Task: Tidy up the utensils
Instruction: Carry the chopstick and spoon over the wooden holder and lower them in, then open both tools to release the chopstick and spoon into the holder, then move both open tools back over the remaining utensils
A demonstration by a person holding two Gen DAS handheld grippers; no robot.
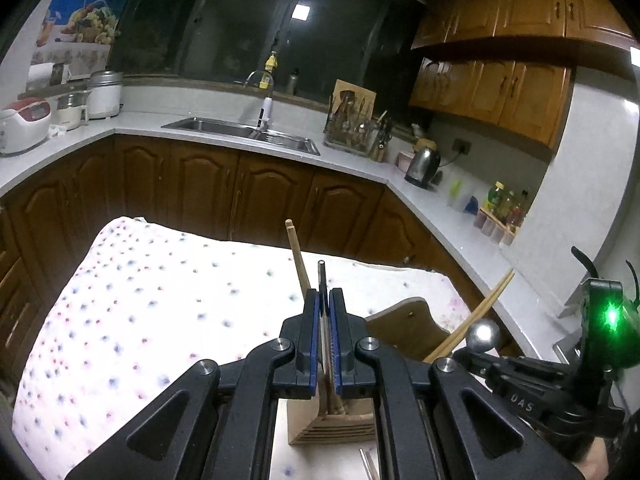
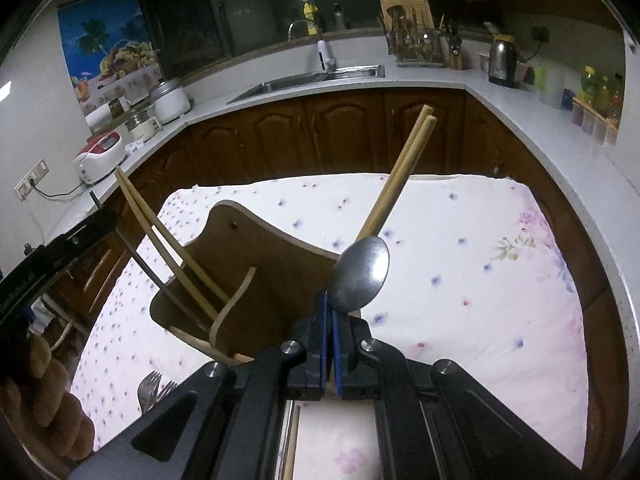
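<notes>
1. Left wrist view: the left gripper (image 1: pixel 324 294) has its jaws pressed together on a thin dark chopstick (image 1: pixel 322 276), whose tip sticks up just past the fingertips. Beside it a pale wooden chopstick (image 1: pixel 297 252) leans up to the left.
2. Below the jaws stands a wooden utensil holder (image 1: pixel 334 428) on the flowered tablecloth (image 1: pixel 140 320). Its slatted front shows between the gripper's arms.
3. To the right, the other gripper (image 1: pixel 484 334) carries a spoon, its round bowl catching the light. Two wooden chopsticks (image 1: pixel 484 304) slant up behind it.
4. Right wrist view: the right gripper (image 2: pixel 329 300) is clamped shut on the spoon (image 2: pixel 362 274). Its handle is hidden between the pads and its bowl stands up just above the fingertips.
5. The holder, seen here from above with its curved back board (image 2: pixel 256 248), sits left of the jaws. Wooden chopsticks (image 2: pixel 172 256) and the dark one lean out of its left compartment. Another pair (image 2: pixel 400 176) rises behind the spoon.
6. Forks (image 2: pixel 154 390) lie on the cloth at lower left, near the holder's base.
</notes>
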